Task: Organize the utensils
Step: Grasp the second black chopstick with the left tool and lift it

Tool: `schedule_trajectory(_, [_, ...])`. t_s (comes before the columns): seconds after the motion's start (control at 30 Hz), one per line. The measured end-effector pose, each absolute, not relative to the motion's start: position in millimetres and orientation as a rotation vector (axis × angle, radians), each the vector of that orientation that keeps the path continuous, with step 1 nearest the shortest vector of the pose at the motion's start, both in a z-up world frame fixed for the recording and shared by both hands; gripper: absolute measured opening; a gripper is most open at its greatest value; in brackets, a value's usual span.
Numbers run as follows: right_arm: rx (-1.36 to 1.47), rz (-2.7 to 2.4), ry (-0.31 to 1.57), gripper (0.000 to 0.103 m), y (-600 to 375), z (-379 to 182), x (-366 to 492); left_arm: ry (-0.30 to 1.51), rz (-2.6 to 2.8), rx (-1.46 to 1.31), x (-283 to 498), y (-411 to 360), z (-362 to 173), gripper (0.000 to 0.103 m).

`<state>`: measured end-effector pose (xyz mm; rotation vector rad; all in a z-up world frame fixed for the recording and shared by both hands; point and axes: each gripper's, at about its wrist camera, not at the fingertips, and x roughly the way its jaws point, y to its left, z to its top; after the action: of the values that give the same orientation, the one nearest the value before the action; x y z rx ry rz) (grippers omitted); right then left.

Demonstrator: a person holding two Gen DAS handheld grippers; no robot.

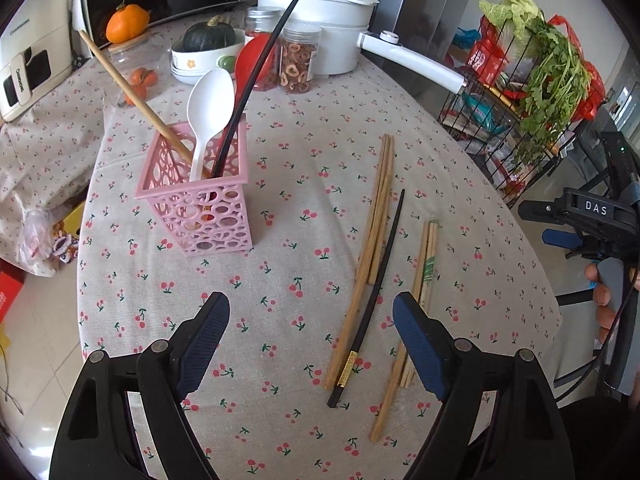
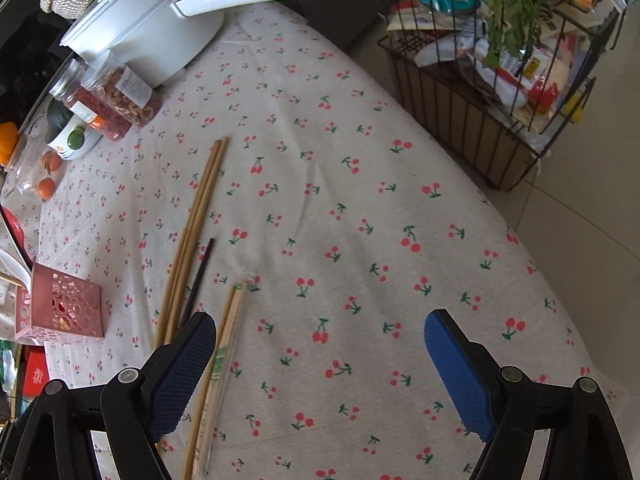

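Observation:
A pink perforated holder [image 1: 202, 196] stands on the cherry-print tablecloth [image 1: 280, 240] and holds a white spoon [image 1: 208, 108], a black chopstick [image 1: 260, 68] and a wooden-handled utensil [image 1: 132, 92]. To its right lie long wooden chopsticks [image 1: 374, 220], one black chopstick [image 1: 376, 292] and a wrapped wooden pair [image 1: 416, 304]. My left gripper [image 1: 312, 320] is open above the cloth, left of these. My right gripper [image 2: 320, 344] is open and empty; its left finger hovers over the wrapped pair [image 2: 224, 352]. The holder also shows in the right wrist view [image 2: 60, 308].
At the back stand a white pot [image 1: 320, 20] with a long handle, snack jars [image 1: 298, 60], a bowl with a green squash [image 1: 208, 48] and an orange pumpkin [image 1: 127, 22]. A wire rack with greens [image 2: 500, 80] stands off the table's right edge.

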<state>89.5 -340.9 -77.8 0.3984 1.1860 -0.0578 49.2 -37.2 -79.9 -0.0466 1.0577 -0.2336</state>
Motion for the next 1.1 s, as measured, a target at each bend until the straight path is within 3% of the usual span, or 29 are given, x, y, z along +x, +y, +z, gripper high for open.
schedule_trajectory(0.37, [0.49, -0.106, 1.184, 0.089, -371, -86, 96, 1.083, -0.304, -0.055, 73, -69, -77, 0.086])
schedule_trajectory(0.63, [0.37, -0.065, 1.226, 0.089, -352, -96, 110, 1.14, -0.312, -0.007, 111, -96, -95, 0.085])
schedule_trajectory(0.7, [0.378, -0.059, 1.233, 0.089, -350, -98, 113, 1.174, -0.348, -0.012, 122, -102, -103, 0.074])
schedule_trajectory(0.77, [0.398, -0.05, 1.237, 0.089, -351, -99, 117, 1.211, -0.377, -0.006, 132, -110, -111, 0.05])
schedule_trajectory(0.87, [0.418, -0.048, 1.243, 0.089, -351, -100, 121, 1.237, -0.435, 0.012, 143, -127, -119, 0.032])
schedule_trajectory(1.1, [0.452, -0.023, 1.266, 0.089, -351, -105, 127, 1.278, -0.497, 0.094, 168, -172, -136, 0.018])
